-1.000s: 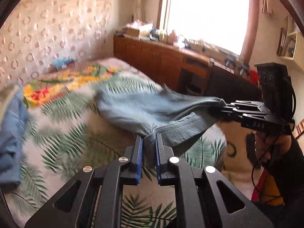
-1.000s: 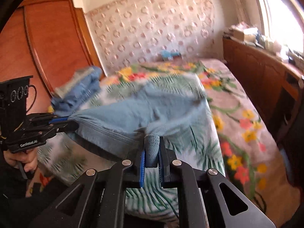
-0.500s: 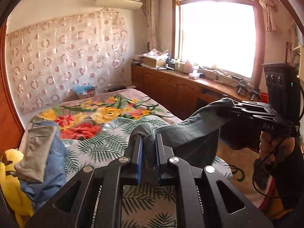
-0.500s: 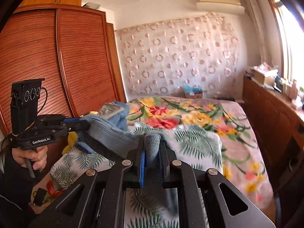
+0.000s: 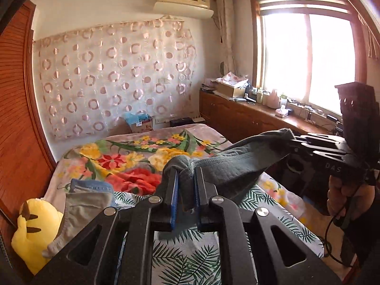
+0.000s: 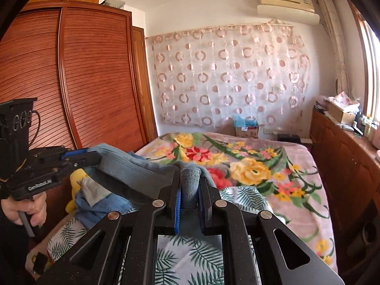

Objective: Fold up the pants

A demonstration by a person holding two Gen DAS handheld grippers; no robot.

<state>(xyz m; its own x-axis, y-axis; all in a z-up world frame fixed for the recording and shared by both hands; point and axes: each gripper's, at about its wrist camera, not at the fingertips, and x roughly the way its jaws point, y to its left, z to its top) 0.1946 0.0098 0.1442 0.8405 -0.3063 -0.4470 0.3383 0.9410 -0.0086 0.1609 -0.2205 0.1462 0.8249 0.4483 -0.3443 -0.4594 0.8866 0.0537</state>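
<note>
Both grippers are up off the bed [image 5: 213,256], and the pants [image 5: 237,163] hang between them. The left gripper [image 5: 185,190] has its jaws nipped narrow on a bunched fold of grey-blue cloth that pokes up between the blue pads. The right gripper [image 6: 190,190] holds the same way, a rolled edge of fabric pinched tight in its jaws. In the left view the band of the pants runs from those jaws out to the right and into the other gripper; in the right view it runs out to the left, into the left gripper's jaws.

The step in hand looks like lifting the garment clear so that it hangs straight, ready to be laid or doubled over. To do that well, the person should keep both grips pinched hard and hold the two sets of jaws level with each other. The band between them sags a little, so easing the hands apart would take out the slack. The legs drop below the jaws, out of sight, so how they hang cannot be told. The pile of clothes [image 5: 87,197] and the yellow plush toy [image 5: 35,230], off to the left of the left jaws, should be kept clear of the landing spot.
</note>
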